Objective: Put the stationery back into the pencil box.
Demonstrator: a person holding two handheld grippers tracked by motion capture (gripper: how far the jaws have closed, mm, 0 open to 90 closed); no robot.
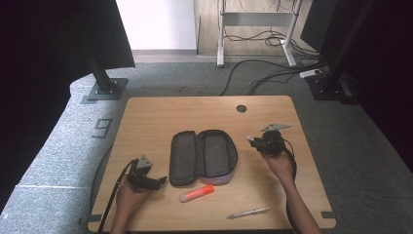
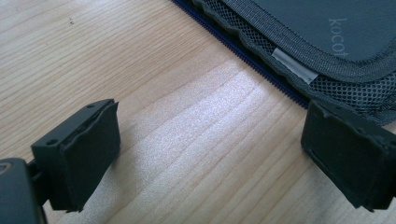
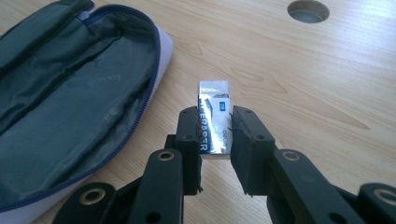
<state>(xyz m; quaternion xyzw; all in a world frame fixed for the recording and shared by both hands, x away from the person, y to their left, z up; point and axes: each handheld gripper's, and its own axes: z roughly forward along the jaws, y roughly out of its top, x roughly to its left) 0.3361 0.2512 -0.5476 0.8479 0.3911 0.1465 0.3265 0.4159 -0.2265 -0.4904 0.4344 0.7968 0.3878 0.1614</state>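
The wood table (image 1: pixel 146 117) stands on grey carpet (image 1: pixel 58 146). The right hand-held gripper (image 3: pixel 215 128) squeezes an eraser (image 3: pixel 214 105) just beside the open case (image 1: pixel 203 156). The left hand-held gripper (image 2: pixel 210 140) gapes wide over bare wood, maybe touching it.

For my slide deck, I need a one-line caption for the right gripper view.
Right gripper holds a wrapped eraser between its jaws, beside the open pencil case on the wooden table.

- The silver-sleeved white eraser (image 3: pixel 214 120) has its lower end hidden between the black jaws
- The open grey fabric pencil case (image 2: pixel 322 42) is cut off by the picture's top and right edges, its printed lettering clipped
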